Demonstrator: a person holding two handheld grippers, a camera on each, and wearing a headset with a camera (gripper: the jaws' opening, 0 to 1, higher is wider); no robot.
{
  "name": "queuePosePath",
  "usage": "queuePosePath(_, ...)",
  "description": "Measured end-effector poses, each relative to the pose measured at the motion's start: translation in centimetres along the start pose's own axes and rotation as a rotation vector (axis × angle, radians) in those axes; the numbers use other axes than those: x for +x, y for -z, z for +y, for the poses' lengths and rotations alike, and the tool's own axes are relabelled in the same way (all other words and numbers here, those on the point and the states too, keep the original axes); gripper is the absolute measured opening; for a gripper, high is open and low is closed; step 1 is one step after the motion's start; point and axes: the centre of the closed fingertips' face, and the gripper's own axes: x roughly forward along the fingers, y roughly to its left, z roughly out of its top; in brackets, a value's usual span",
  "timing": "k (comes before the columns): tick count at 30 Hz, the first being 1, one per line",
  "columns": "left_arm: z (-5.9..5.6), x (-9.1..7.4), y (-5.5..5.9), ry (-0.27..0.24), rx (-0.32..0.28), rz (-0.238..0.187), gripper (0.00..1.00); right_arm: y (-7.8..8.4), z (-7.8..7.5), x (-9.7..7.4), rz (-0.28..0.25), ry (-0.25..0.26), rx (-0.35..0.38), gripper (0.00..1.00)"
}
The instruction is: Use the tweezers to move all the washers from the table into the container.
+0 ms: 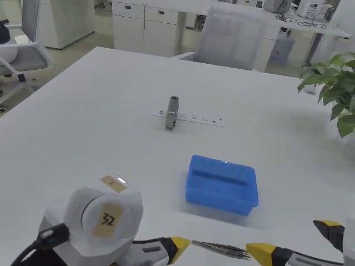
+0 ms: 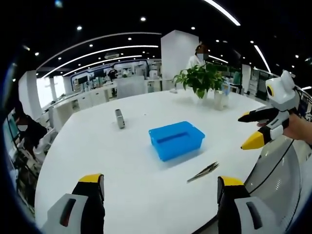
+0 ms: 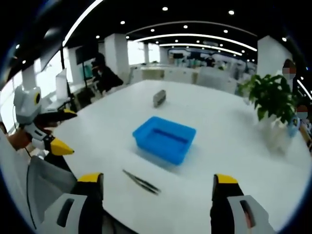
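Blue container [image 1: 222, 185] on white counter [image 1: 100, 122], tweezers [image 1: 222, 249] lying near it. Left gripper [image 2: 160, 180], right gripper [image 3: 158, 179]: fingers spread wide, empty. Head view adds pale strip [image 1: 194, 117] by grey block [image 1: 172, 112].

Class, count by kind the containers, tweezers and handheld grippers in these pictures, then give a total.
Blue rectangular plastic container: 1
Thin metal tweezers: 1
Yellow-tipped handheld grippers: 2 (left gripper, right gripper)
Total: 4
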Motion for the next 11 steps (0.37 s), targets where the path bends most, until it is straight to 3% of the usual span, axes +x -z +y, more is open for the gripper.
queuePosePath(11,0.43,-0.05,-0.04,-0.018,-0.004,-0.003,0.99,0.07,-0.10,0.32,0.006,0.001,-0.001,0.92)
